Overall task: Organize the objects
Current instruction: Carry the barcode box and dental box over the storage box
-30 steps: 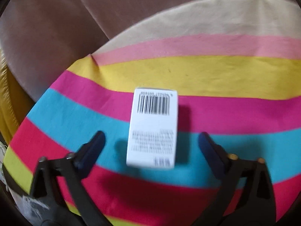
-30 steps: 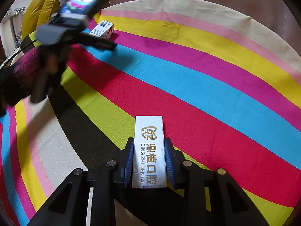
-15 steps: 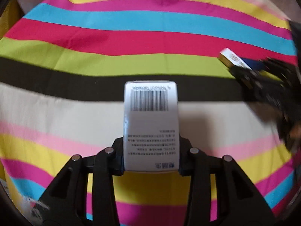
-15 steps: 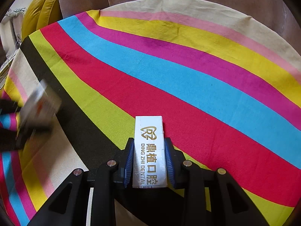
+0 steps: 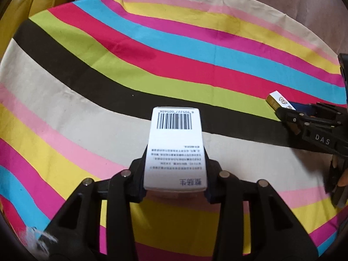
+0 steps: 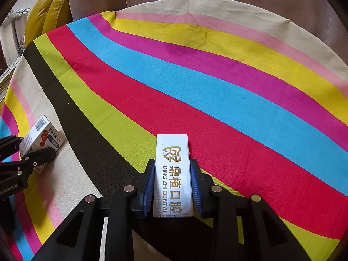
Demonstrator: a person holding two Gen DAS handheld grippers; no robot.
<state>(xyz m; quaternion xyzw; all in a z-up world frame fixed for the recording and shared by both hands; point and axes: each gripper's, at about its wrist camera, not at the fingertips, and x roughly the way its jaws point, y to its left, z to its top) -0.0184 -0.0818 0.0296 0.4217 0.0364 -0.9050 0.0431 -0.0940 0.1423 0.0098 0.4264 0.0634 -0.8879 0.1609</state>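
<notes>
Left gripper [image 5: 175, 169], lower centre of left wrist view: jaws narrowed onto the barcoded white box [image 5: 175, 150], clamped by its long sides, barcode end pointing away, over the cream band of the striped cloth [image 5: 152, 50]

Right gripper [image 6: 173, 187], lower centre of right wrist view: blue pads [image 6: 149, 184] pressed on both flanks of the dental box [image 6: 173, 174], over the green and black bands

Side grips leave each box's lower face free, likely for setting down flat. Both boxes held near each other at mid-cloth, probably to be grouped; neither released yet
</notes>
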